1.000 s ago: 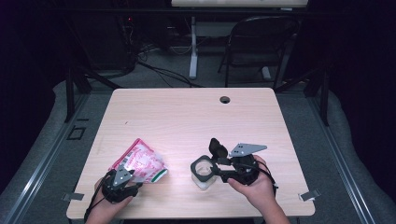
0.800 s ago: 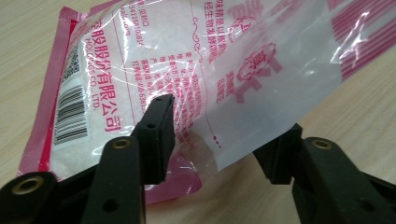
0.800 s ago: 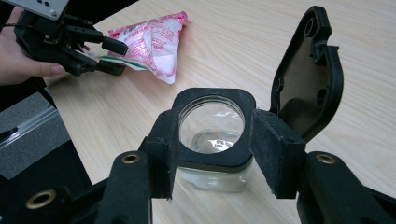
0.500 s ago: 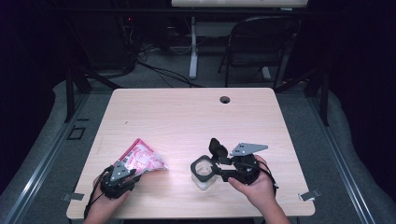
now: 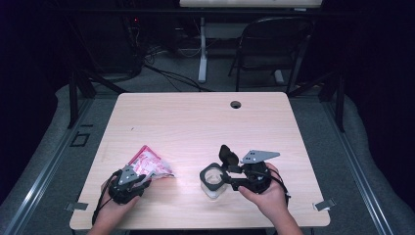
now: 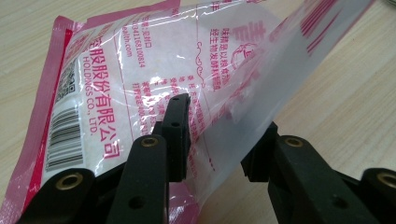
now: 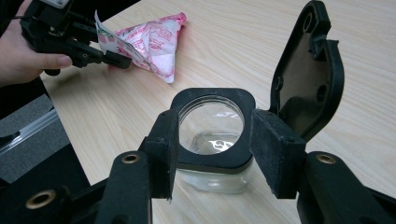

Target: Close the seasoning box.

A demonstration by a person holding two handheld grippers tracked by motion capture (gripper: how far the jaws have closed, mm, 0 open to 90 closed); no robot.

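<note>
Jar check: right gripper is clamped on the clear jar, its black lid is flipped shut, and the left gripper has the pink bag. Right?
Not quite: the black lid stands flipped open above the clear jar, as the right gripper view shows. The right gripper does clamp the jar, and the left gripper has the pink bag.

The left gripper [image 5: 147, 177] lay low in the person's left hand [image 5: 113, 204], its jaws having just been closing, pinched on a plastic pouch [image 6: 154, 79]. The right gripper [image 5: 219, 178], in the right hand [image 5: 266, 193], pointed toward the left one, its jaws clamped on a clear jar [image 7: 212, 135].
</note>
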